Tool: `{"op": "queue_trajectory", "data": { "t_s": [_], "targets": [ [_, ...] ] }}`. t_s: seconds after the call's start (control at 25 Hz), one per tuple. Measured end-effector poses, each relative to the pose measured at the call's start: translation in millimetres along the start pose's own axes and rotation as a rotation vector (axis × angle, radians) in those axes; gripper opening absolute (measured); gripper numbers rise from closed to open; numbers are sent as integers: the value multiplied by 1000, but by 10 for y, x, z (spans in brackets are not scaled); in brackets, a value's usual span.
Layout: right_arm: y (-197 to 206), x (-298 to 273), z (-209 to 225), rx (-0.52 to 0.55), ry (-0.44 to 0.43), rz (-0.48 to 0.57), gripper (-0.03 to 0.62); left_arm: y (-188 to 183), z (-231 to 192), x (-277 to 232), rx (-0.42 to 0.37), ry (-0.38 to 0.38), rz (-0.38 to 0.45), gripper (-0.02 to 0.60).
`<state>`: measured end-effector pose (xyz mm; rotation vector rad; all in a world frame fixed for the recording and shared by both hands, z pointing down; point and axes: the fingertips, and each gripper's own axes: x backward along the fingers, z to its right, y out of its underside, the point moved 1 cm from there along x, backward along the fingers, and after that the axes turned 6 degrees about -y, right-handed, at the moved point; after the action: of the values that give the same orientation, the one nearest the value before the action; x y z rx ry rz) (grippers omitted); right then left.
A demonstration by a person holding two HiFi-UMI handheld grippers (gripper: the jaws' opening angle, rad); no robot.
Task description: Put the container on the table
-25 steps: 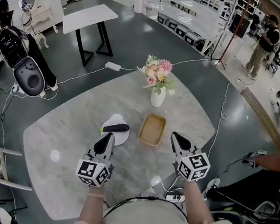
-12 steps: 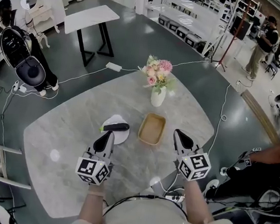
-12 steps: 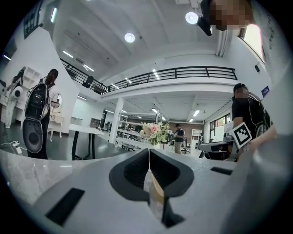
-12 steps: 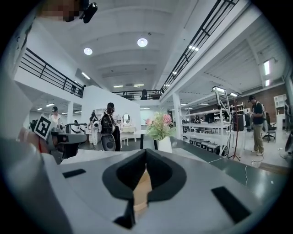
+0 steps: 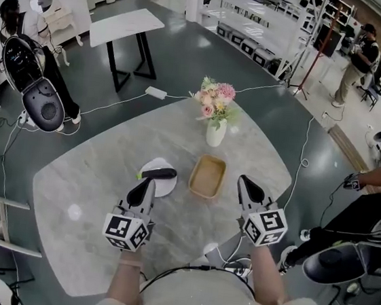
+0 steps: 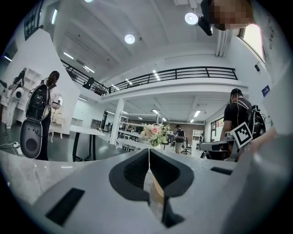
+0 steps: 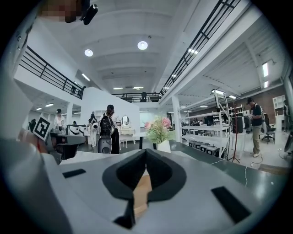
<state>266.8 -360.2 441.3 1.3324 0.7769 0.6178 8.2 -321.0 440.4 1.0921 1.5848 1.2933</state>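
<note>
Head view: container (image 5: 207, 176) sits mid-frame on the surface (image 5: 97, 192), between my left gripper (image 5: 148, 185) and right gripper (image 5: 244, 183), touching neither. Both pairs of fingers are closed and empty. Risk, as I judge it: a careless swing shoves it toward the vase (image 5: 215, 132).

You're working in a bright room, evenly lit by round ceiling lights (image 7: 142, 45), so shadows stay soft. The pale surface (image 5: 92, 178) throws back two small glare spots near you. Both gripper views bend hard toward dark round edges. The left hand-held gripper (image 6: 149, 153) and right hand-held gripper (image 7: 146, 153) look slightly soft up close.
</note>
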Motion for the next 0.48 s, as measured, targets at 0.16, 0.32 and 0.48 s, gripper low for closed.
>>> {"op": "queue_trajectory", "data": {
  "t_s": [0.16,0.32,0.48],
  "targets": [
    [11,-6,-7,2,-1,11,6,18,-21,4,0,-2,-3,9],
    [24,-11,1,-2,0,19,6,35,-16,-9,1,0,-7,9],
    [19,-14,11,-6,1,23,6,55,10,-35,-2,6,-14,9]
  ]
}}
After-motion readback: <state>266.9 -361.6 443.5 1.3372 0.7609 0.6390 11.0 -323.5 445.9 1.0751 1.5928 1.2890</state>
